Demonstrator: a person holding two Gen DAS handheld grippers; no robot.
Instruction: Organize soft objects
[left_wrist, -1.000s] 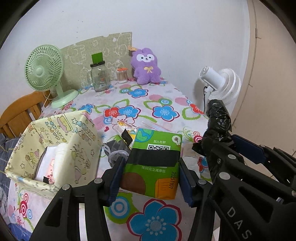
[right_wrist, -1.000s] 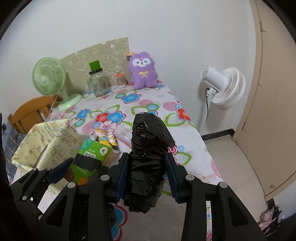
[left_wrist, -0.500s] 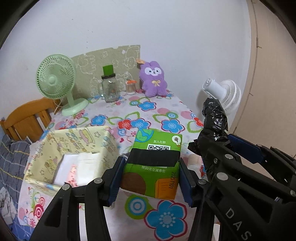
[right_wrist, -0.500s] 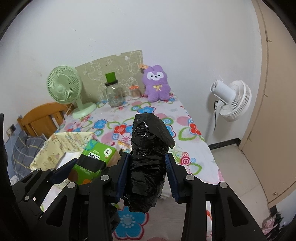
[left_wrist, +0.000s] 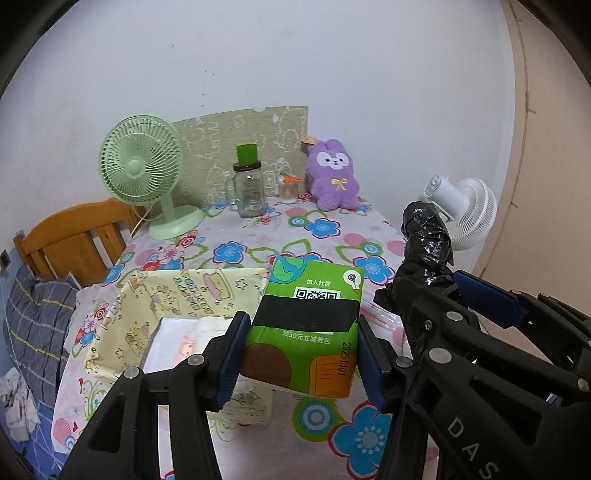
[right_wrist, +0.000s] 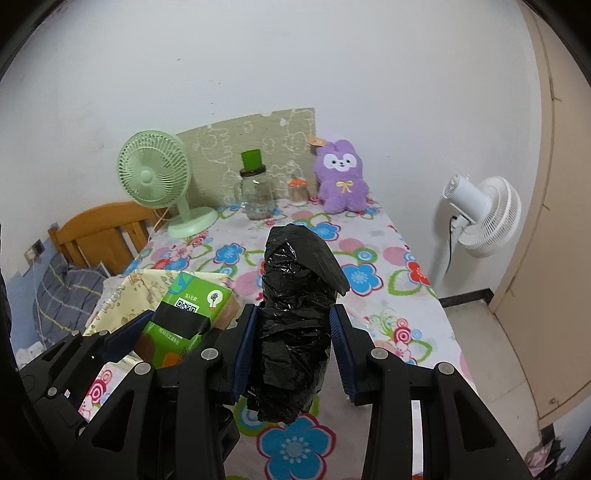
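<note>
Jaws of your left gripper (left_wrist: 299, 354) clamp the green tissue pack (left_wrist: 308, 328) above the yellow fabric bin (left_wrist: 173, 291), your right gripper (right_wrist: 295, 350) grips the black plastic bundle (right_wrist: 295, 317); neither is binned yet, and the purple plush (left_wrist: 332, 175) waits on the worktop (left_wrist: 229, 254).

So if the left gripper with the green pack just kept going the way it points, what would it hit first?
Probably the flowered tablecloth beyond the yellow fabric bin; the left gripper points downward over it, though depth is hard to judge.

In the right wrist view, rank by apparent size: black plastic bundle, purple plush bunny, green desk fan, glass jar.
1. black plastic bundle, nearest the camera
2. green desk fan
3. purple plush bunny
4. glass jar
</note>
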